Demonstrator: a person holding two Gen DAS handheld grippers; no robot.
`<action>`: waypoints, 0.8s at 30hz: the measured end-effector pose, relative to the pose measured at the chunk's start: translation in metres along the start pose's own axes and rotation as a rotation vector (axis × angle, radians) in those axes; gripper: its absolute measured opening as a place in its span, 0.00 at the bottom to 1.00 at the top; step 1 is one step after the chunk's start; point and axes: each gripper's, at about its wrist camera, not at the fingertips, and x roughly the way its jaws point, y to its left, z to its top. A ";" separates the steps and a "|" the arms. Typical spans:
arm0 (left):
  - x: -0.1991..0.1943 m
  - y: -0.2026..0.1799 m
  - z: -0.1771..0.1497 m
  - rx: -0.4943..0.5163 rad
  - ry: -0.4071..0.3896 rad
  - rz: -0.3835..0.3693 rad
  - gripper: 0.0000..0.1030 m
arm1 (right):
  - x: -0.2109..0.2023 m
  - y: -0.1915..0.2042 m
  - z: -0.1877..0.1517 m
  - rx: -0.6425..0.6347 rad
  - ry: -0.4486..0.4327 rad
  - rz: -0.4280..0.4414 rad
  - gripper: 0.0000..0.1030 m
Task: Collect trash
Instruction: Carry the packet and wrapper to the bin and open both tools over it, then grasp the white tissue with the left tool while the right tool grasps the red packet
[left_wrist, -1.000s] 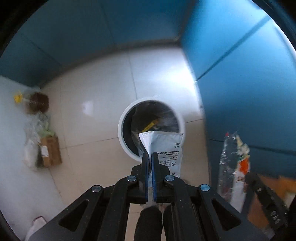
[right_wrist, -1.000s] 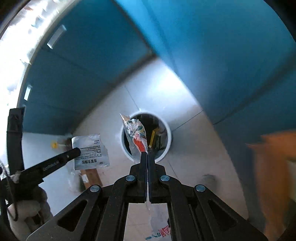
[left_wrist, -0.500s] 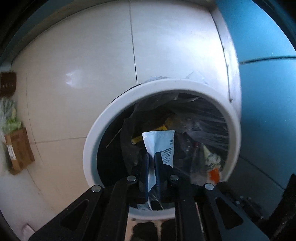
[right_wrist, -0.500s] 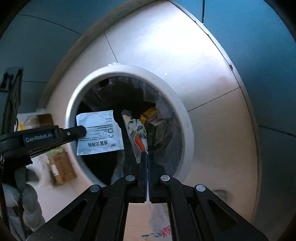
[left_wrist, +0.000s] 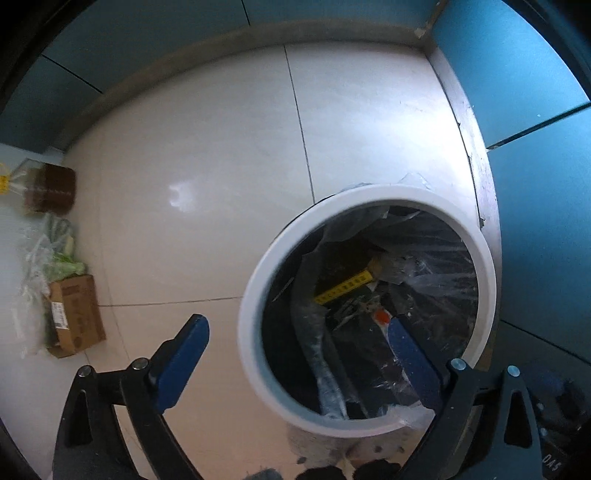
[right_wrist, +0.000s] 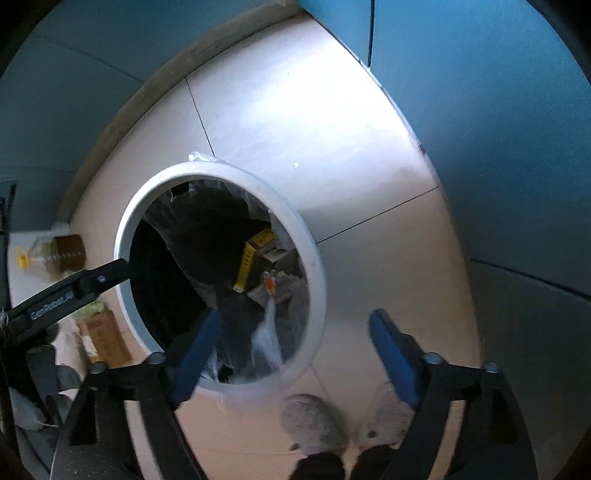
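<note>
Right tool spread wide above white-rimmed bin, clear wrapper falling in

Black tongs, blue pads, silver screws.

This looks like a corner of a home, though the pictures cannot settle which room. The floor is laid with large glossy white tiles parted by thin grout lines, and it meets teal-blue wall panels along a grey skirting. A round white waste bin lined with a clear plastic bag stands on the tiles, with household rubbish inside, among it a yellow carton. Against the white wall on the left lie a small cardboard box, crumpled plastic bags and a brown packet.
</note>
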 end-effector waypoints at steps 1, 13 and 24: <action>-0.006 0.001 -0.006 0.006 -0.021 0.009 0.97 | -0.003 0.002 -0.003 -0.023 -0.005 -0.020 0.94; -0.110 0.023 -0.069 -0.012 -0.132 0.037 0.96 | -0.084 0.042 -0.053 -0.169 -0.093 -0.087 1.00; -0.313 0.023 -0.142 0.012 -0.204 0.003 0.96 | -0.288 0.077 -0.120 -0.217 -0.180 -0.098 1.00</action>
